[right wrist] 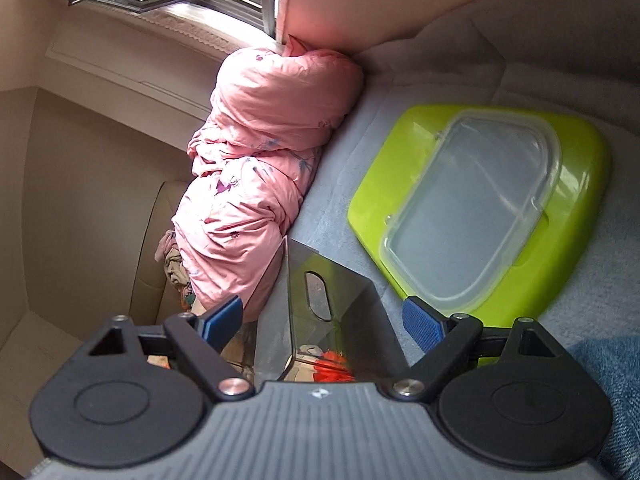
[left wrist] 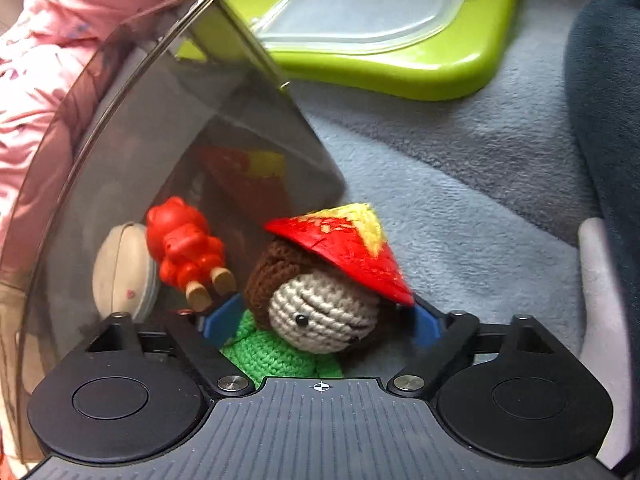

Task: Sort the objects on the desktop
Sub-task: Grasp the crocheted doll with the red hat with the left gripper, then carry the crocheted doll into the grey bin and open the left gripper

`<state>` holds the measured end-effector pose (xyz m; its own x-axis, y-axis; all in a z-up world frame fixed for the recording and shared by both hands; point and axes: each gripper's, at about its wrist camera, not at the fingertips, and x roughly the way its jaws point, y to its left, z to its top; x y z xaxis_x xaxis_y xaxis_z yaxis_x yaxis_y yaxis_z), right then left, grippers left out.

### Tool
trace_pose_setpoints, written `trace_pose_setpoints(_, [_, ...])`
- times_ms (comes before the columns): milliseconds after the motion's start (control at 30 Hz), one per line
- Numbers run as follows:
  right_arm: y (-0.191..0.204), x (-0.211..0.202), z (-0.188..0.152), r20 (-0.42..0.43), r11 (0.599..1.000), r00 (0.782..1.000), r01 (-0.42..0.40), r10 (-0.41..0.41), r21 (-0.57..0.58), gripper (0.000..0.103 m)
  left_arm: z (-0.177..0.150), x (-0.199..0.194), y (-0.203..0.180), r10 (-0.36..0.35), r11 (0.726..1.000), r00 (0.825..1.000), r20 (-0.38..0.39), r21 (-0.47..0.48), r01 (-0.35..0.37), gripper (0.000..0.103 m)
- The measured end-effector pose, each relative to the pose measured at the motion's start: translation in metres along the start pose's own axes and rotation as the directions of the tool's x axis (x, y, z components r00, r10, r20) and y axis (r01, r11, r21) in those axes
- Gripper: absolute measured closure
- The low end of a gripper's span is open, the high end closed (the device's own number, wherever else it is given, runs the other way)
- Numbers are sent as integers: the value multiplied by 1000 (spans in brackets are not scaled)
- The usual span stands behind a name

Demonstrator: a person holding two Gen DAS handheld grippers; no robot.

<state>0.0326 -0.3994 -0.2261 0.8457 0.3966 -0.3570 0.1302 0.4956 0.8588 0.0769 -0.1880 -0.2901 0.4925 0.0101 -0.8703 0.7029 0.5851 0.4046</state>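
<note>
My left gripper [left wrist: 320,326] is shut on a crochet doll [left wrist: 316,312] with a red and yellow cone hat, brown hair and green body. It holds the doll at the open side of a smoky transparent box [left wrist: 168,128]. Inside the box lie a red toy figure [left wrist: 184,244] and a round cream case [left wrist: 120,272]. My right gripper [right wrist: 324,320] is open and empty, above the same box [right wrist: 320,312], whose handle slot faces it. Red items show at the box's bottom [right wrist: 332,366].
A green tray [right wrist: 576,184] with a clear plastic lid [right wrist: 468,220] lies on the grey blanket [left wrist: 460,200], also in the left wrist view [left wrist: 440,68]. A pink quilt [right wrist: 256,184] is bunched left of the box. Blue denim [right wrist: 616,380] is at the right.
</note>
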Motion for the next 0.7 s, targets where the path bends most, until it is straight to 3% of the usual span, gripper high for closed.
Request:
trace_pose_setpoints(100, [-1,2,-1,-2,1000,1000,15,-15,-3,14,-4,-11,4,-14,1000,1000,17,-7,14,29])
trace_pose_setpoints(267, [-4,6,-6,-4,999,999,42,-42,3,13,-21,-38,32,-89,988,995,40,-121,93,32])
trace_pose_setpoints(333, [-4,7,-9,-7,998,997,70,-71,-5,14,-31,-53,46,-141,970,989,50,-193,148,32])
trace_pose_setpoints(500, [9,6,-21,24,989,994,108,-106,-100,13,-58,-130,105,-271,855,949,162,-412,314,32])
trace_pose_setpoints(600, [16,10,-25,29,984,993,117,-114,-133,11,-52,-181,154,-240,787,922,304,-495,368,31])
trace_pose_setpoints(700, [20,18,-29,11,981,993,122,-121,-150,11,-24,-196,203,-222,692,893,391,-582,427,30])
